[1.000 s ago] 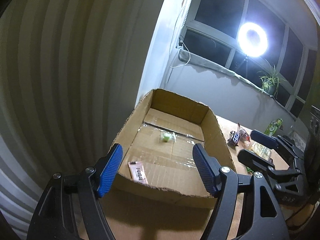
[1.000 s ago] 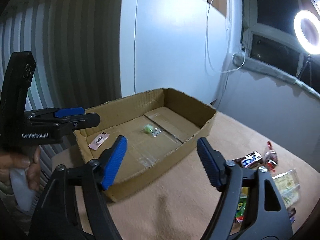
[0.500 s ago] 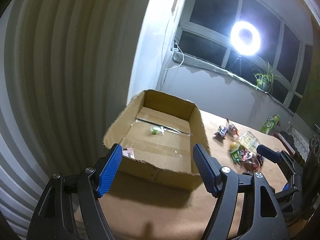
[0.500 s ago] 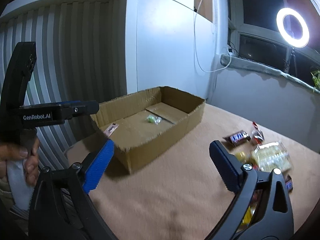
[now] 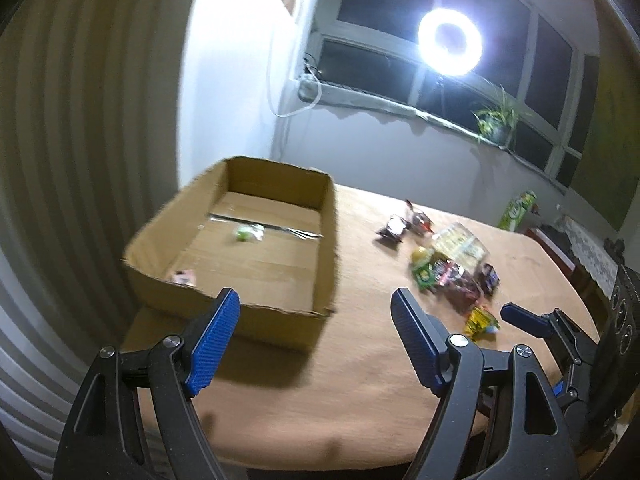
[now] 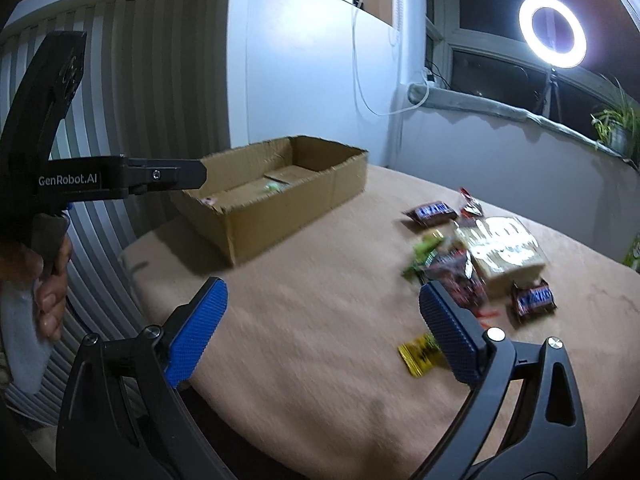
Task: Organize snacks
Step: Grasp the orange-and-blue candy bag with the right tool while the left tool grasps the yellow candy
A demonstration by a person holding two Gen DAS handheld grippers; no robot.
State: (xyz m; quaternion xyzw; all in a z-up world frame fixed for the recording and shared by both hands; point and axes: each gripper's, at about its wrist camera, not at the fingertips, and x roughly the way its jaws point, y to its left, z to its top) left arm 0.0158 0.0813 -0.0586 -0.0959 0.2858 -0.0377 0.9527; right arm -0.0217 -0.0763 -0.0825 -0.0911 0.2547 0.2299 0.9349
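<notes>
Right wrist view | right gripper (image 6: 322, 330) wide open, empty; left gripper (image 5: 316, 340) has just been opening, empty | advice: approach small yellow crinkled wrapper (image 6: 420, 354) slowly, then carry to shallow brown cardboard box (image 6: 280, 200).

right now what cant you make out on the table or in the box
- Pink packet in the cardboard box: label blurred in the left wrist view; the box wall hides most of it in the right.
- Green candy: small, blurred.
- Yellow packet: motion blur; right gripper finger covers one end.
- Green carton: cut off by the right view's edge.
</notes>
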